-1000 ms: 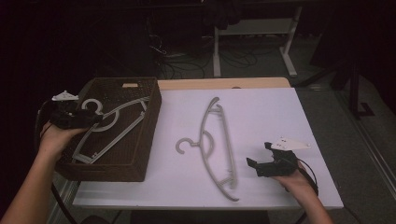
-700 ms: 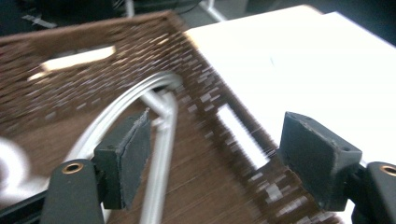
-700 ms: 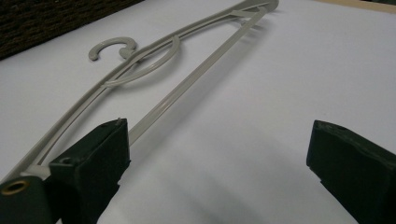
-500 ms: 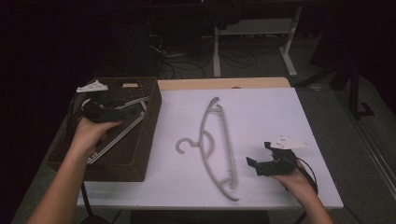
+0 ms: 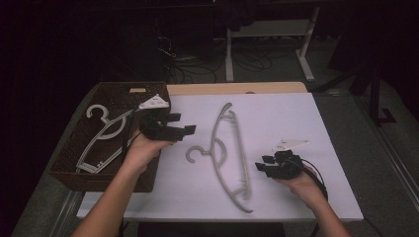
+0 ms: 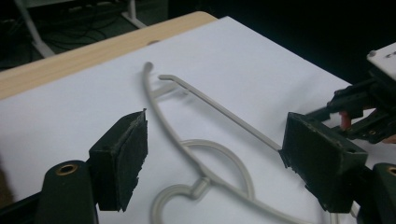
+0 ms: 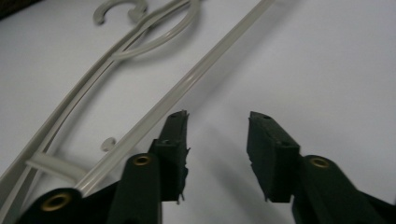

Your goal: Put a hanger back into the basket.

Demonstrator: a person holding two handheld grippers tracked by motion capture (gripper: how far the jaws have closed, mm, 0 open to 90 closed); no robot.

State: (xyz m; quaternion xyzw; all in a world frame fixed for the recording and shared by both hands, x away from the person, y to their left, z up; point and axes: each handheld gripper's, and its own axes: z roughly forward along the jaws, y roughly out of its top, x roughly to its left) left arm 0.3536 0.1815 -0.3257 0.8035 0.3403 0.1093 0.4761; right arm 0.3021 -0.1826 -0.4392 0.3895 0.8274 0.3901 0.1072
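High view: the left gripper [image 5: 179,124] hangs over the basket's [image 5: 64,163] near edge, jaws open and empty and pointed toward the hanger [image 5: 228,153] that lies flat on the white sheet [image 5: 296,123]. A second hanger [image 5: 106,136] rests in the basket behind those jaws. The right gripper [image 5: 263,166] sits low beside the hanger's straight bar, jaws apart with nothing between them; they have just been closing on air.

Left gripper view: the left gripper [image 6: 212,149] has its jaws wide, and the hanger [image 6: 201,154] lies ahead of and below them, hook and curved shoulder between the two pads but not touched. The right gripper [image 6: 369,116] shows past the right-hand jaw.

Right gripper view: the right gripper [image 7: 217,140] is part open and empty. The hanger's [image 7: 140,88] bar runs just outside the left-hand jaw, touching neither pad.

Risks: the bar is thin and flat on the sheet, so jaws coming down off-line may push it sideways or pinch the sheet. A one-ended grip would likely let it swing.
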